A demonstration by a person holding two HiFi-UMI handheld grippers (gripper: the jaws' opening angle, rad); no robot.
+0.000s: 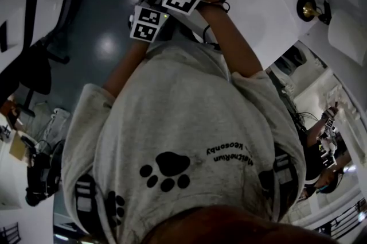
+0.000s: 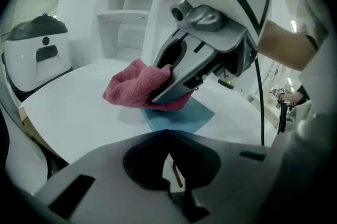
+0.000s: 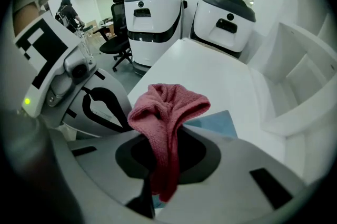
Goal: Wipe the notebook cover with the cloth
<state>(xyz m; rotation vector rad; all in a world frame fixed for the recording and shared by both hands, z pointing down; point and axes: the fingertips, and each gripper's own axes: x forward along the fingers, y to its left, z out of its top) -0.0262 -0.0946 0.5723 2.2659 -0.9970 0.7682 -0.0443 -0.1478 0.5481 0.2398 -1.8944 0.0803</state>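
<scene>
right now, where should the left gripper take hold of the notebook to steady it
Take the bare near corner of the notebook, coming low from the left gripper's side. It lies flat on the table, and the cloth held by the right gripper covers its far part, so probably only that corner is free.

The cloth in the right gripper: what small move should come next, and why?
Probably lower the right gripper a little, so that the cloth presses on the blue notebook. Its jaws are shut on the cloth, which sits bunched over one edge of the notebook, and a shadow under it suggests no firm contact yet.
</scene>
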